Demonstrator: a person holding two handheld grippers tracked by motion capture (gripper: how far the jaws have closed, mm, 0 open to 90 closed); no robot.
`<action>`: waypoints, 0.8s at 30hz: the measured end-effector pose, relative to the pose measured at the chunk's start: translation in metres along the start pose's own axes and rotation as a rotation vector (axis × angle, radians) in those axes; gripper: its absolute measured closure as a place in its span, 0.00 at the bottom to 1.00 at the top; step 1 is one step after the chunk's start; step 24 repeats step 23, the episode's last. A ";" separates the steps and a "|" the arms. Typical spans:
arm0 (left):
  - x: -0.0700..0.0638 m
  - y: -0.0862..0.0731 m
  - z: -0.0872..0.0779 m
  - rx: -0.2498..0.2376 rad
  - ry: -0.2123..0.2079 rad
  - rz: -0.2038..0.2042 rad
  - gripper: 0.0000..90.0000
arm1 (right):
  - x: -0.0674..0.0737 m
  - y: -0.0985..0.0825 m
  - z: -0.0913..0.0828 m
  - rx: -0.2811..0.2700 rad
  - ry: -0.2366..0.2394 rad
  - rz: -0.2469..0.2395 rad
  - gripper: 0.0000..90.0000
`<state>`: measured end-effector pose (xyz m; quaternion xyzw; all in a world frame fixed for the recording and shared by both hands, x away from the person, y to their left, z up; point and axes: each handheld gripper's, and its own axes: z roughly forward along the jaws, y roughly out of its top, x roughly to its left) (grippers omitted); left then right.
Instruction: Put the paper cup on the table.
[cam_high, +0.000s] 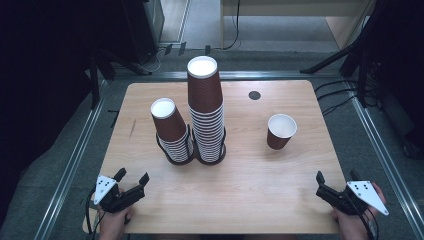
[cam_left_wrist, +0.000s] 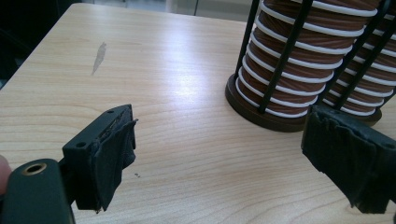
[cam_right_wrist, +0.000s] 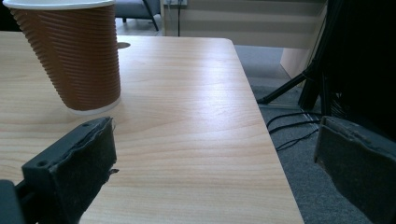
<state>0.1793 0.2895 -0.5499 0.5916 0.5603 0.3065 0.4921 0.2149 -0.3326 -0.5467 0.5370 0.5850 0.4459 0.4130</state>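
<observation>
Tongs (cam_right_wrist: 219, 158) gaping — ribbed brown cup (cam_right_wrist: 74, 56) upright

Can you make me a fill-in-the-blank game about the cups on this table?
1. The stacks of cups in the black wire holder number ____.
2. The single cup standing alone on the table is upright with its open end facing ____.
3. The left tool has its jaws apart and holds ____.
4. The single cup stands nearer to the ____ tool.

Missing words: two; up; nothing; right
</observation>
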 end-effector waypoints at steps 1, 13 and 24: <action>0.000 0.000 0.000 0.000 0.000 0.000 0.12 | -0.001 0.000 -0.001 -0.001 0.001 -0.001 0.00; 0.001 0.001 0.001 0.004 -0.007 0.002 0.12 | -0.003 -0.004 -0.010 -0.014 -0.022 -0.018 0.00; 0.001 0.001 0.001 0.003 -0.014 -0.002 0.12 | 0.001 -0.004 -0.008 -0.001 -0.021 -0.030 0.00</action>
